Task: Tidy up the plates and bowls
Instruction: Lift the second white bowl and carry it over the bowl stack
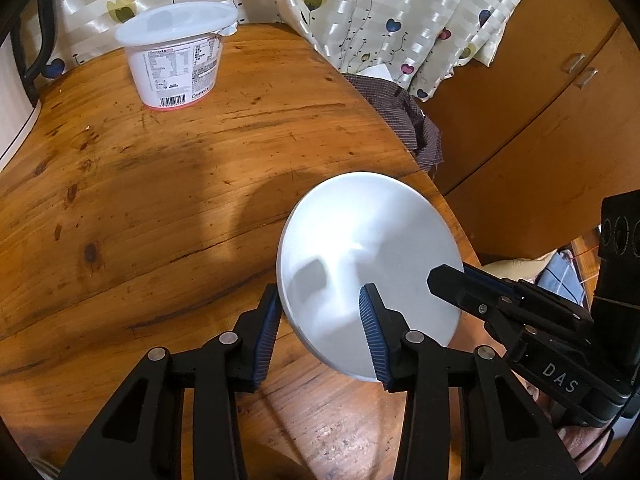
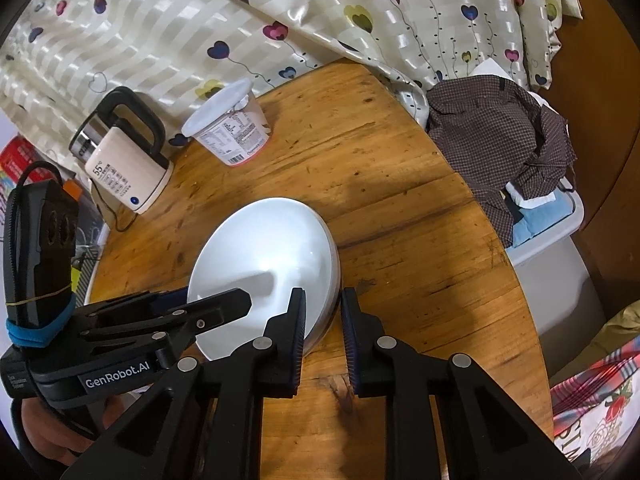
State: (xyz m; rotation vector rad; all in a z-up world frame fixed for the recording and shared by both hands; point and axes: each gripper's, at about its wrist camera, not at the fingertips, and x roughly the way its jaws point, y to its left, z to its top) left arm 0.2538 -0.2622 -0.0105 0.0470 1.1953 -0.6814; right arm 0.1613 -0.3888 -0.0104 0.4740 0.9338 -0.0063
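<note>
A white plate (image 1: 368,256) lies on the round wooden table (image 1: 160,200) near its right edge; in the right wrist view (image 2: 264,264) a double rim shows, as of two stacked dishes. My left gripper (image 1: 320,312) is open, its fingers straddling the plate's near left rim. My right gripper (image 2: 323,312) is open, its fingers astride the right rim; its left finger (image 2: 294,320) lies over the plate. Each gripper shows in the other's view, at opposite sides of the plate.
A lidded white plastic tub (image 1: 176,56) stands at the table's far side. A cream electric kettle (image 2: 124,160) stands at the left edge. A heart-patterned curtain (image 2: 280,12) hangs behind. A checked cloth on a bin (image 2: 504,140) is off the right edge.
</note>
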